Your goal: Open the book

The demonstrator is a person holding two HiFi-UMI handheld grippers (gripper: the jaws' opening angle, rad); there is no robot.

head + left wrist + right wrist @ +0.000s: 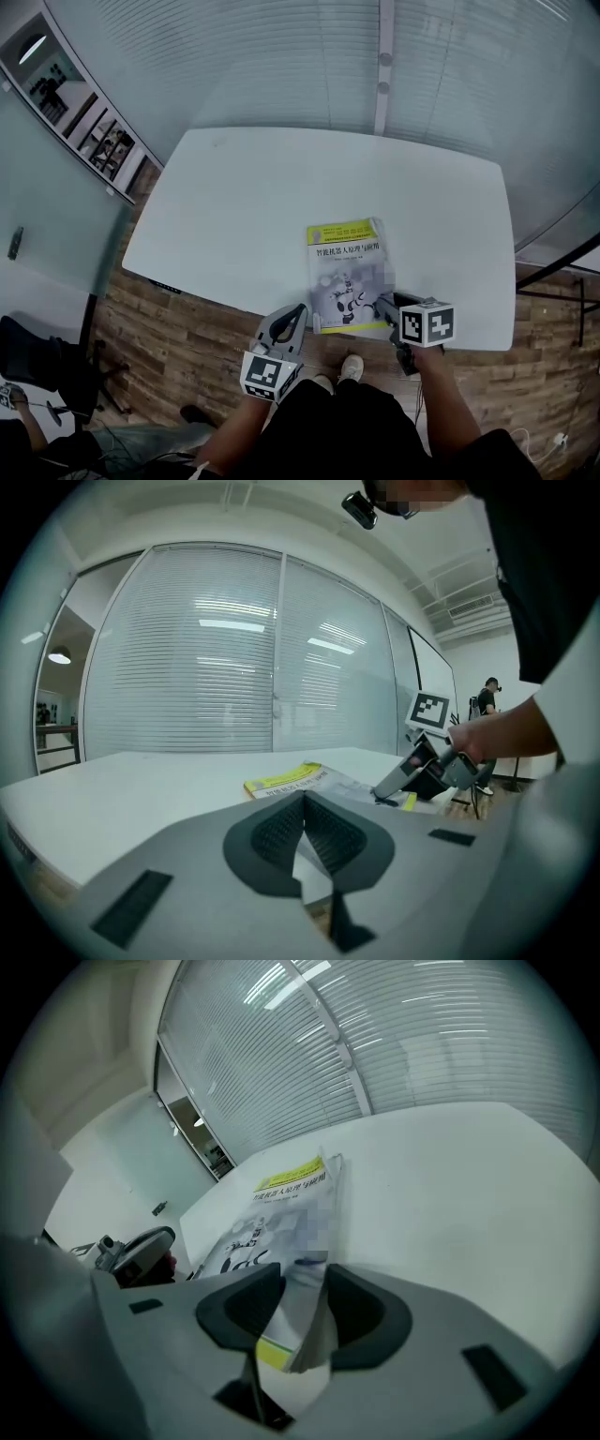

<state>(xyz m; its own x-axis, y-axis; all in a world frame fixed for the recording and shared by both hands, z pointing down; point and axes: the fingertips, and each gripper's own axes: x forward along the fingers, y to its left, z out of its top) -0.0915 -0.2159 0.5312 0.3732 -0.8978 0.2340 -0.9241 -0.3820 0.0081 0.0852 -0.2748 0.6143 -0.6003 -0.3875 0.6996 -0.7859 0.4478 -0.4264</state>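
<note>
- One book (pixel 349 277) lies closed on the tabletop (pixel 234 206) near its front edge, with its long axis running away from the person.
- Its near right corner is straddled by the parted jaws of the right gripper (pixel 382 305), and no clamping is seen.
- The left gripper (pixel 293 317), its tips together and empty, is held just beside the near left corner.
- The right gripper is judged better placed to lift the cover.
</note>
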